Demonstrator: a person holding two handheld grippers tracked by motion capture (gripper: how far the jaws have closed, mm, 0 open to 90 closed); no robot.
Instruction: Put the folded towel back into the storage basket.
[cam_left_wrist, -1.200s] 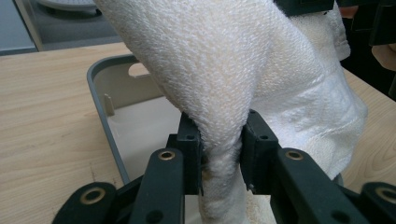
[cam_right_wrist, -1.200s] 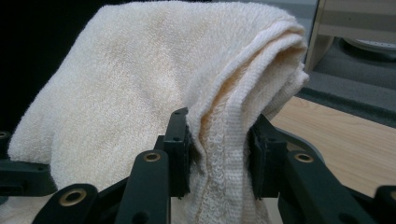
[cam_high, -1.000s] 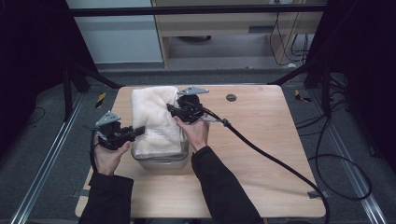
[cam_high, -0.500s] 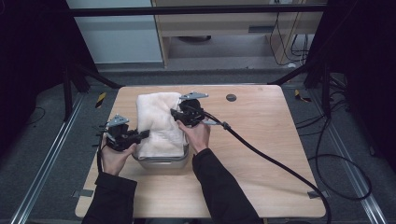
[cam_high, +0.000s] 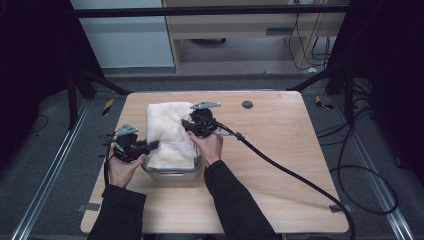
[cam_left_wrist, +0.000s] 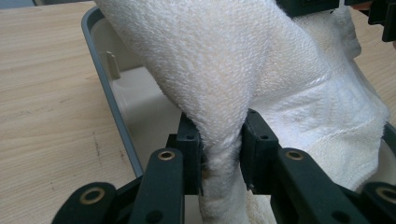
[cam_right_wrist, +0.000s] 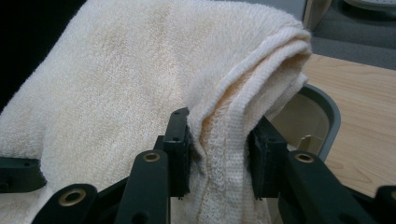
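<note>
Light wooden table (cam_high: 300, 150) stands on grey floor (cam_high: 50, 150)

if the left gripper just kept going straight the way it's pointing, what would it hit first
Most likely only more of the white towel, which the left gripper already pinches; beyond the folds, probably the right gripper, though depth is unclear.

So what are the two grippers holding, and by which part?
Both hold the folded white towel: the left gripper pinches a bunched fold on one side, the right gripper its layered edge on the other.
</note>
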